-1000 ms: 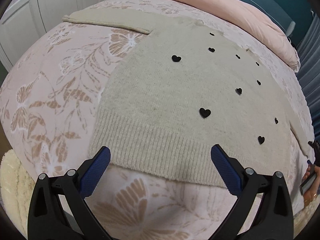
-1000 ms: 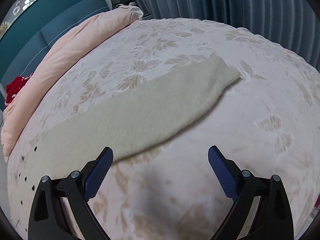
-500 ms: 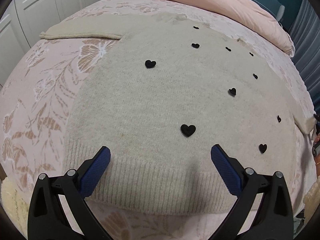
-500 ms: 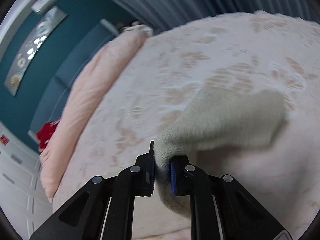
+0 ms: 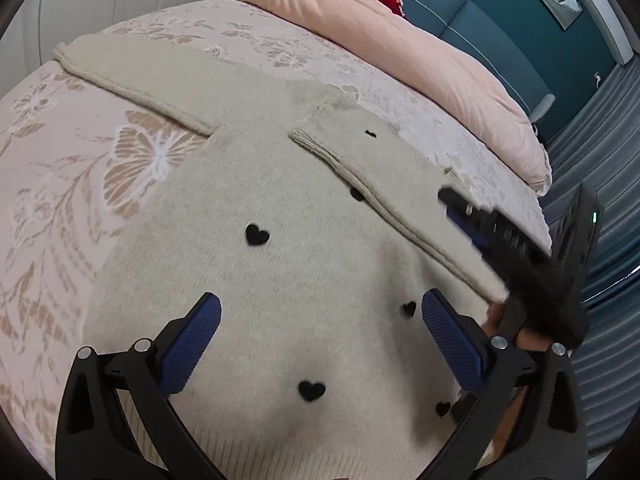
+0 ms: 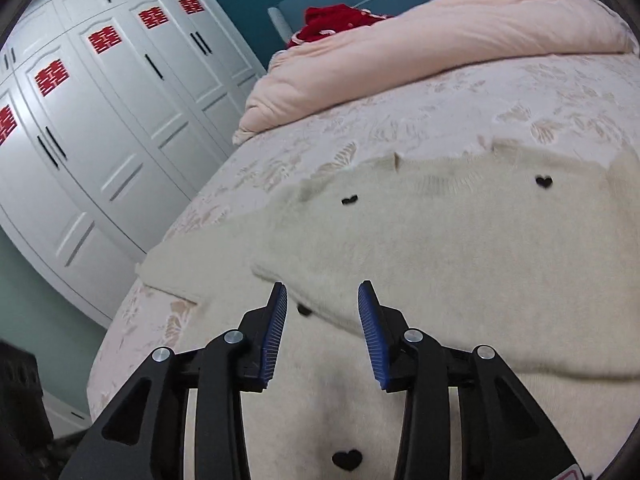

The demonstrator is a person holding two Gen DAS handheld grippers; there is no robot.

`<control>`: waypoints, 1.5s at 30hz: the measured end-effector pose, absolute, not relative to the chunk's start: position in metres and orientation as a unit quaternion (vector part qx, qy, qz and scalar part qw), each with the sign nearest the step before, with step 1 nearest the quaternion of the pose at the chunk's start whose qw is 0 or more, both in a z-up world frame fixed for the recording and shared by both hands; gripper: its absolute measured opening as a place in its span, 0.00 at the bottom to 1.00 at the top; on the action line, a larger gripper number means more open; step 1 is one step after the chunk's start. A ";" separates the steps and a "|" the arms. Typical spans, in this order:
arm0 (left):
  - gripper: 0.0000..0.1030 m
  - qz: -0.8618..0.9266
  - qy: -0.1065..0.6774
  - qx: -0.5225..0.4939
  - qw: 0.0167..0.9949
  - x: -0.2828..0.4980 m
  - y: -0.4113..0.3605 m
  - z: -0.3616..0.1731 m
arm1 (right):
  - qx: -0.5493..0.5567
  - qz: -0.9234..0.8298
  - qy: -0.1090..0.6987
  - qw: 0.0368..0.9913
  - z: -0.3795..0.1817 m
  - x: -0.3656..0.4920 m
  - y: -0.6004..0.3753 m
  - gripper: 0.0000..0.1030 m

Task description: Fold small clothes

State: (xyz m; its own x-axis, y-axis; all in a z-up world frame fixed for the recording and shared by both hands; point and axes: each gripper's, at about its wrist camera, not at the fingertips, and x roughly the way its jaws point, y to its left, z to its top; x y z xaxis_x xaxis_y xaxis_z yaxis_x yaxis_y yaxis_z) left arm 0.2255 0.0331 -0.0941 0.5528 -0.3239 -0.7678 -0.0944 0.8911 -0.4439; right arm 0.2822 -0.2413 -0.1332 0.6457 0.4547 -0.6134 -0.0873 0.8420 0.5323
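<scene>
A cream knit sweater (image 5: 304, 272) dotted with small black hearts (image 5: 257, 235) lies flat on the bed (image 5: 60, 152), which has a pink cover printed with butterflies. In the left wrist view its left sleeve (image 5: 132, 76) stretches out toward 10 o'clock, while the right sleeve (image 5: 384, 184) is folded across the chest, its ribbed cuff near the neckline at about 12 o'clock. The left hand-held gripper (image 5: 320, 320) hovers over the lower body of the sweater with its blue-padded fingers (image 5: 192, 340) spread wide, holding nothing. The right hand-held gripper (image 6: 322, 328) sits at 3 o'clock in that view, over the folded sleeve; in its own view the jaws stand partly apart above the sleeve's edge (image 6: 320, 300), with no cloth between them. A pink duvet (image 6: 440, 52) is bunched at the head of the bed, and white wardrobe doors (image 6: 100, 132) stand at 9 o'clock in the right wrist view.
</scene>
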 end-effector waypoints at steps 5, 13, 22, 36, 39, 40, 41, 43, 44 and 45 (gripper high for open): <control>0.96 -0.091 0.487 -0.239 0.835 0.309 0.021 -0.120 | 0.313 0.058 0.385 0.866 -0.154 0.222 -0.323 0.45; 0.95 -0.053 0.504 -0.350 0.787 0.400 0.017 -0.173 | 0.452 -0.020 0.355 0.818 -0.187 0.221 -0.405 0.52; 0.43 -0.061 0.431 -0.305 0.847 0.409 -0.001 -0.147 | 0.512 -0.098 0.255 0.814 -0.183 0.206 -0.446 0.08; 0.44 -0.068 0.406 -0.254 0.875 0.387 -0.001 -0.171 | 0.277 -0.117 0.373 0.878 -0.154 0.223 -0.405 0.16; 0.66 -0.077 0.411 -0.250 0.873 0.374 0.007 -0.161 | 0.262 -0.152 0.395 0.867 -0.175 0.225 -0.400 0.05; 0.76 -0.072 0.410 -0.254 0.873 0.368 0.018 -0.156 | 0.257 -0.155 0.395 0.868 -0.168 0.219 -0.392 0.10; 0.81 -0.071 0.400 -0.264 0.875 0.360 0.033 -0.150 | 0.260 -0.144 0.387 0.873 -0.159 0.213 -0.381 0.15; 0.93 -0.054 0.380 -0.287 0.878 0.347 0.076 -0.141 | 0.262 -0.107 0.375 0.883 -0.153 0.199 -0.356 0.19; 0.93 -0.036 0.374 -0.297 0.878 0.343 0.102 -0.139 | 0.251 -0.092 0.379 0.886 -0.155 0.193 -0.341 0.19; 0.93 -0.014 0.370 -0.312 0.875 0.339 0.133 -0.137 | 0.236 -0.083 0.385 0.888 -0.161 0.188 -0.328 0.20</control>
State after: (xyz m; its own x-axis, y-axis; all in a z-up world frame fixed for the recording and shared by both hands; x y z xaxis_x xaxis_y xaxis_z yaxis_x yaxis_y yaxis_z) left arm 0.3392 0.1332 -0.1374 0.7265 -0.2552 -0.6380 -0.2061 0.8048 -0.5567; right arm 0.1885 -0.3277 -0.1605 0.6900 0.0342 -0.7230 0.3298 0.8743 0.3561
